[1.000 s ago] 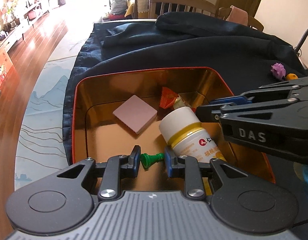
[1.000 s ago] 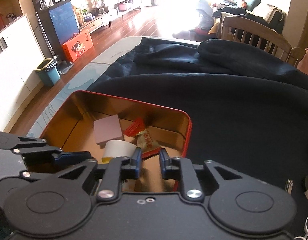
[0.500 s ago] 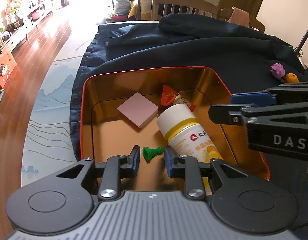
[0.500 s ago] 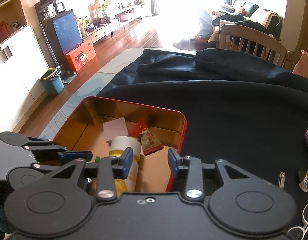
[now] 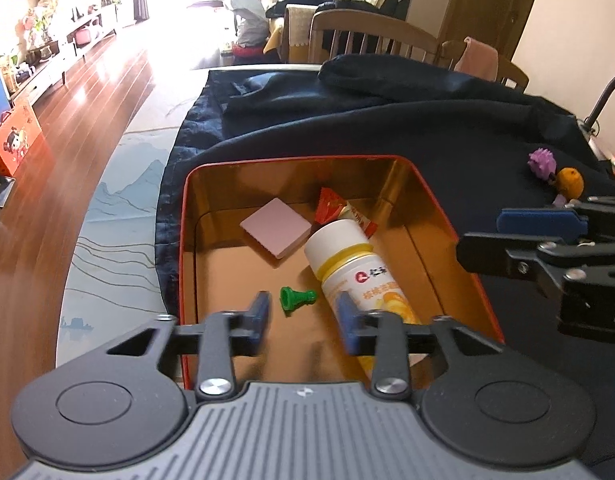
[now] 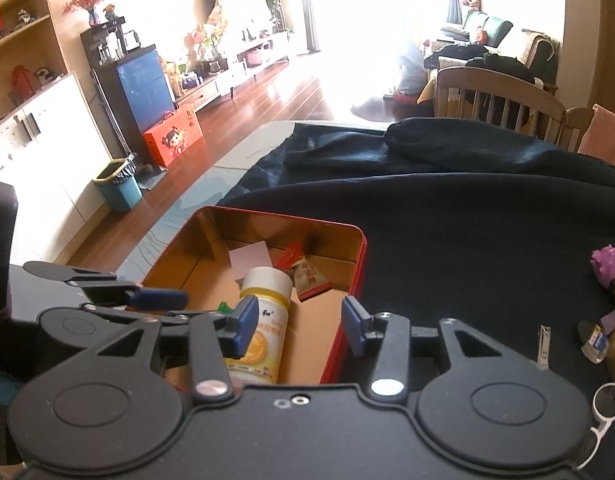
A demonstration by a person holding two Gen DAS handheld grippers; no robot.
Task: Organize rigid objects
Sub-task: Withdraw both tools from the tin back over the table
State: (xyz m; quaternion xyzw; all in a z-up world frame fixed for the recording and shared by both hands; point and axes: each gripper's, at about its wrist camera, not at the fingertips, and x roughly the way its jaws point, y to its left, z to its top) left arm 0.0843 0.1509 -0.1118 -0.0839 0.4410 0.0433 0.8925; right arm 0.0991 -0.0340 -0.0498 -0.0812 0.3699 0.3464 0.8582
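Note:
A red tin with a gold inside (image 5: pixel 435 216) (image 6: pixel 357 264) sits on a dark cloth. In it lie a white and yellow bottle (image 5: pixel 355 268) (image 6: pixel 263 316), a green chess pawn (image 5: pixel 297 298), a pink square pad (image 5: pixel 275 227) (image 6: pixel 249 258) and a red snack packet (image 5: pixel 339 208) (image 6: pixel 309 278). My left gripper (image 5: pixel 303 316) is open and empty above the tin's near end, just behind the pawn. My right gripper (image 6: pixel 297 330) is open and empty above the tin's right rim; it also shows at the right in the left wrist view (image 5: pixel 547 240).
A purple spiky toy (image 5: pixel 542 162) (image 6: pixel 606 262), an orange toy (image 5: pixel 569 182), nail clippers (image 6: pixel 544 346), a small jar (image 6: pixel 595 340) and white glasses (image 6: pixel 605 404) lie on the cloth to the right. Wooden chairs (image 5: pixel 367 36) stand behind the table. The table edge runs along the left.
Both grippers have opened and pulled back. The pawn now lies free in the tin, and the bottle lies free beside it. The right gripper has moved off to the right.

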